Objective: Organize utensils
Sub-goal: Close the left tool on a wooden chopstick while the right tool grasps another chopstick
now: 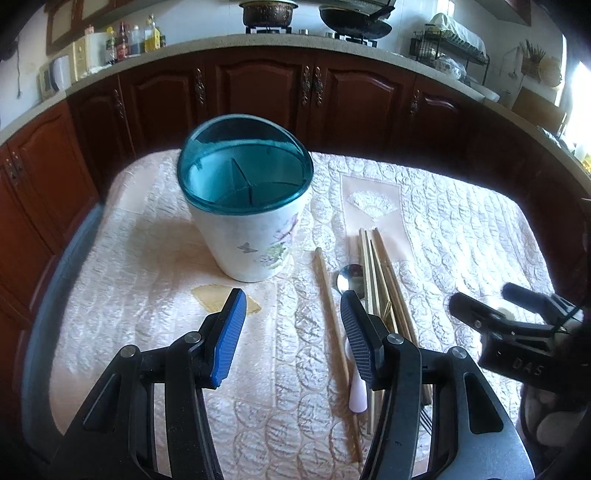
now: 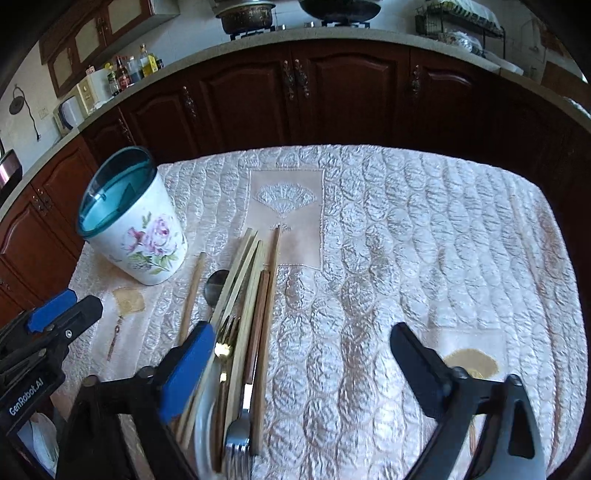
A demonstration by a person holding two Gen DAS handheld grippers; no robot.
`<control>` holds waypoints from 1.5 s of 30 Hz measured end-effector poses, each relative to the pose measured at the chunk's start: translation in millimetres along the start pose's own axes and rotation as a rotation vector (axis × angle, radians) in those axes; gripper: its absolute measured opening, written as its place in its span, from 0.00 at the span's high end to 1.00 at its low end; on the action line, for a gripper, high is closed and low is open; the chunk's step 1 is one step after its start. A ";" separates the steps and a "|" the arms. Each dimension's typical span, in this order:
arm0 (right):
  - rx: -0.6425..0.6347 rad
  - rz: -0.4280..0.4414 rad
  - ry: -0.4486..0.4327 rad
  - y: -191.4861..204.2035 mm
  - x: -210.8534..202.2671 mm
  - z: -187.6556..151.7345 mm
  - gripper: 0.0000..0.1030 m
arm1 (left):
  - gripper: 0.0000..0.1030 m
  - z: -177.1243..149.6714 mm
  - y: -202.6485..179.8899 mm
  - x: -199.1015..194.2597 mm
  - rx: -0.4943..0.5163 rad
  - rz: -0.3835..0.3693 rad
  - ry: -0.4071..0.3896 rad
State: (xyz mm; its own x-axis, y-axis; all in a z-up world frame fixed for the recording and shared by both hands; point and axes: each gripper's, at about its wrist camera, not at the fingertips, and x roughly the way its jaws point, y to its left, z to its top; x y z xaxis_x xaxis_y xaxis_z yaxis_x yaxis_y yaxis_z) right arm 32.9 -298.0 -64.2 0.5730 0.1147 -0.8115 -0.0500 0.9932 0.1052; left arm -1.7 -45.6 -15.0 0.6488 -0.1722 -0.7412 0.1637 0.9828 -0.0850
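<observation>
A white flowered utensil holder (image 1: 251, 236) with a teal rim and inner dividers stands upright on the quilted cloth; nothing shows inside it. To its right lie a bundle of chopsticks (image 1: 380, 266), one separate chopstick (image 1: 328, 302) and a spoon (image 1: 351, 278). My left gripper (image 1: 293, 297) hangs open just in front of the holder, nothing between its fingers. In the right wrist view the holder (image 2: 147, 240) sits far left. There the chopsticks (image 2: 243, 266), a gold fork (image 2: 225, 332) and a silver fork (image 2: 238, 435) lie by my right gripper's left finger. My right gripper (image 2: 302, 328) is open wide over the cloth.
The table's pale quilted cloth (image 2: 406, 240) stretches right of the utensils. Dark wooden cabinets (image 1: 258, 88) run behind the table. On the counter above are bottles (image 1: 140, 37), pots on a stove (image 1: 269, 14) and a dish rack (image 1: 450, 44). My right gripper (image 1: 484, 301) shows at the left view's right edge.
</observation>
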 end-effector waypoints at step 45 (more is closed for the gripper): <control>0.022 0.222 0.118 -16.8 95.6 45.7 0.93 | 0.94 12.7 18.4 107.6 -0.070 -0.188 0.237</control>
State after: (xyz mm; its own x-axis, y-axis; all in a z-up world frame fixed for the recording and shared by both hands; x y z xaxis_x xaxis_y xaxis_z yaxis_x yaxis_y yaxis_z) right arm 125.9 -304.6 -117.3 0.4507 0.3333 -0.8281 -0.1455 0.9427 0.3002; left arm 80.6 -46.9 -87.8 0.4192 -0.3392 -0.8421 0.2078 0.9388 -0.2747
